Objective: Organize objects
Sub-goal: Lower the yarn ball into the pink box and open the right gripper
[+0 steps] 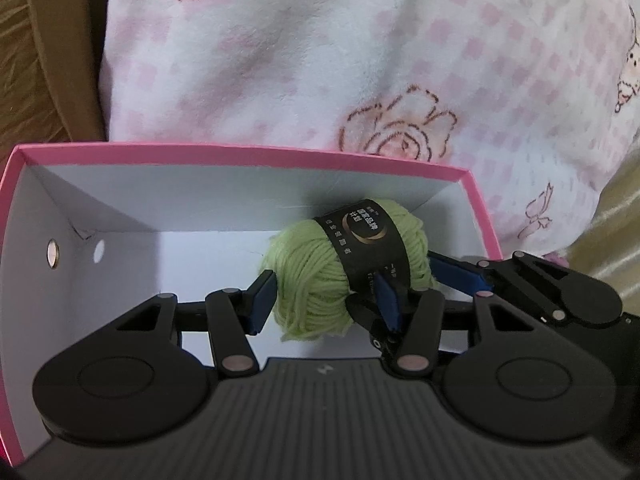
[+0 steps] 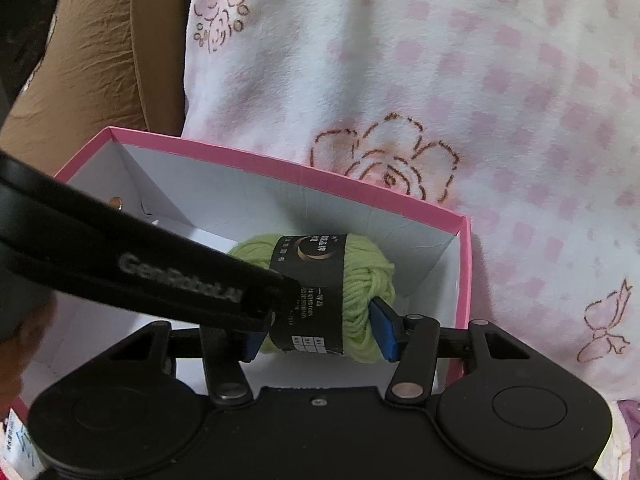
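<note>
The light-green ball of yarn with a black paper band sits low in the middle of both views, over the white inside of the pink-rimmed cardboard box. The left gripper and the right gripper each pinch it between narrowly parted blue pads. Behind the box lies a white and pink checked fleece blanket with flower outlines. Brown fabric fills the upper left. Only the right wrist view shows the left gripper's lettered black side crossing from the left.
</note>
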